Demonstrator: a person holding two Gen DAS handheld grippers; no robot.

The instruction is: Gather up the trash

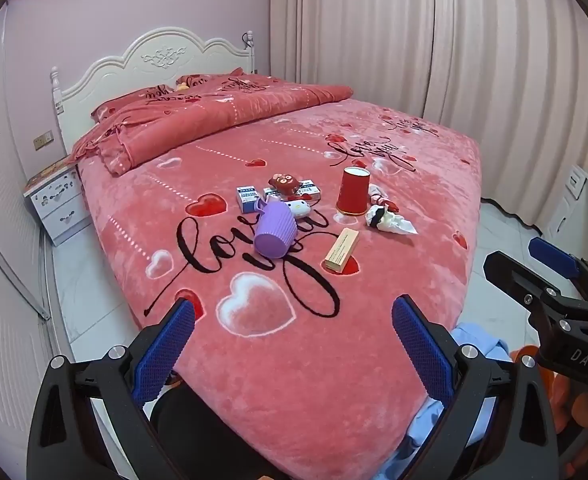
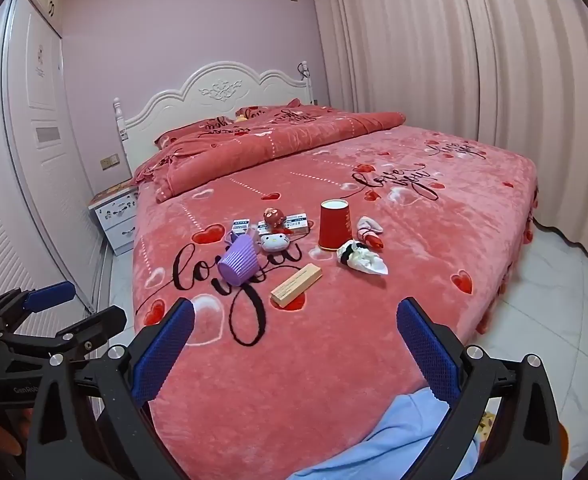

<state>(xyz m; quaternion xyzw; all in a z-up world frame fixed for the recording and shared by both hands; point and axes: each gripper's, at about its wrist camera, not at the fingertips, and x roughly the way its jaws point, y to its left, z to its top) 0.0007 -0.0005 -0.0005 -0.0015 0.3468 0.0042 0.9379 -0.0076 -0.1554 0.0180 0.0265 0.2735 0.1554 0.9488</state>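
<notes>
Both the left gripper [image 1: 294,336] and right gripper [image 2: 296,338] are hanging wide open and empty, aiming toward crumpled tissue [image 2: 360,258] lying at one o'clock beside the red cup [image 2: 334,224], ready for collecting.

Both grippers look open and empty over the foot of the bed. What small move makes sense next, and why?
Probably reach the right gripper forward toward the crumpled tissue beside the red cup. It is plainly trash, lies on the right side of the cluster, and nothing sits between the open fingers.
</notes>
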